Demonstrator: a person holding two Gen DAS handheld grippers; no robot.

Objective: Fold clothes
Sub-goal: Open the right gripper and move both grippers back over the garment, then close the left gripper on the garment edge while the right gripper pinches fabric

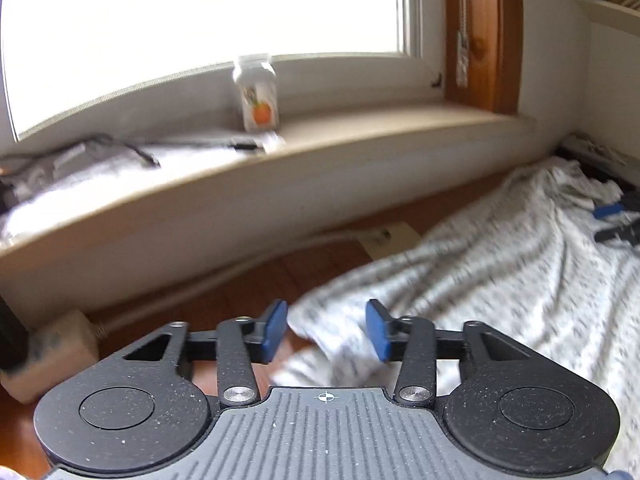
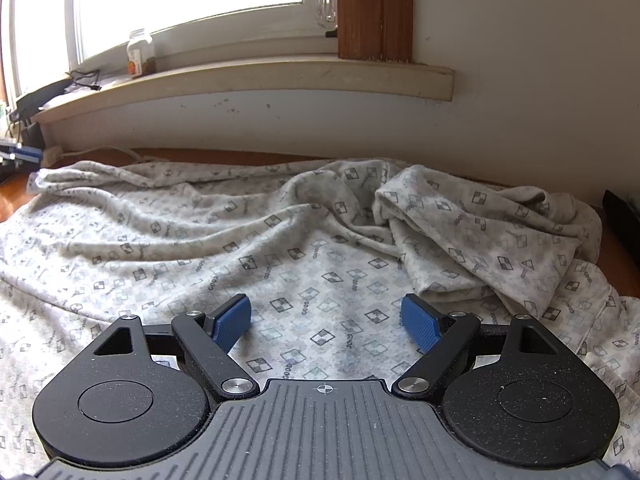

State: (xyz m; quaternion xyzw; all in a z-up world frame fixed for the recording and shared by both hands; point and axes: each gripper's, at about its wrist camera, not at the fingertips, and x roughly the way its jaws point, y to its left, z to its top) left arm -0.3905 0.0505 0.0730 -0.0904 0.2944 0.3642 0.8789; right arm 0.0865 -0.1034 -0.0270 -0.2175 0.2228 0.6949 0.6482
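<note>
One rumpled pale checker-print garment [image 2: 280, 240], bunched rightward.

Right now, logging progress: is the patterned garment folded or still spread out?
Spread out, not folded. The garment lies rumpled across the wooden surface, one part bunched at its right.

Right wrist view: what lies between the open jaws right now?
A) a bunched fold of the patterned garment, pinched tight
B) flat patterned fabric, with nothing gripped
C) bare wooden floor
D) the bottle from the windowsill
B: the right gripper has its jaws wide apart above a smooth stretch of the patterned garment, and the blue pads press on nothing; the bottle stands far off on the windowsill.
</note>
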